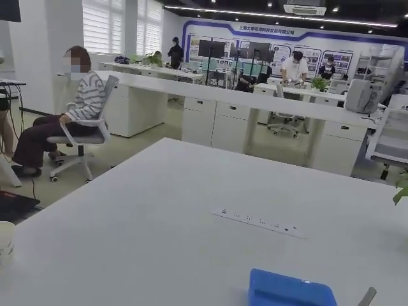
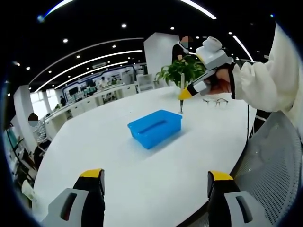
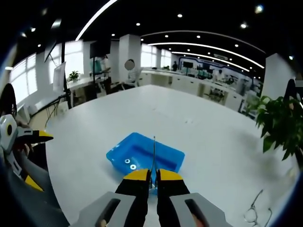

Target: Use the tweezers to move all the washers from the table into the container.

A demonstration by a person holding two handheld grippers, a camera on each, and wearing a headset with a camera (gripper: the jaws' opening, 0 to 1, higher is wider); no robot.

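The blue container (image 3: 144,156) sits on the white table (image 3: 199,142), with two washers (image 3: 130,164) lying inside it. My right gripper (image 3: 151,176) is shut on the thin metal tweezers (image 3: 153,153), whose tip reaches over the container's near rim. In the left gripper view the blue container (image 2: 155,126) lies ahead, and the right gripper (image 2: 187,93) holds the tweezers (image 2: 182,106) upright just beyond it. My left gripper (image 2: 156,182) is open with nothing between its jaws, low over the table's near part. The head view catches the container (image 1: 290,290) at the bottom edge.
A pair of glasses (image 3: 253,213) lies on the table near a potted plant (image 3: 279,123). A flush power strip (image 1: 258,222) sits mid-table and a paper cup (image 1: 5,239) at its left edge. A seated person (image 1: 76,108) and other desks are beyond.
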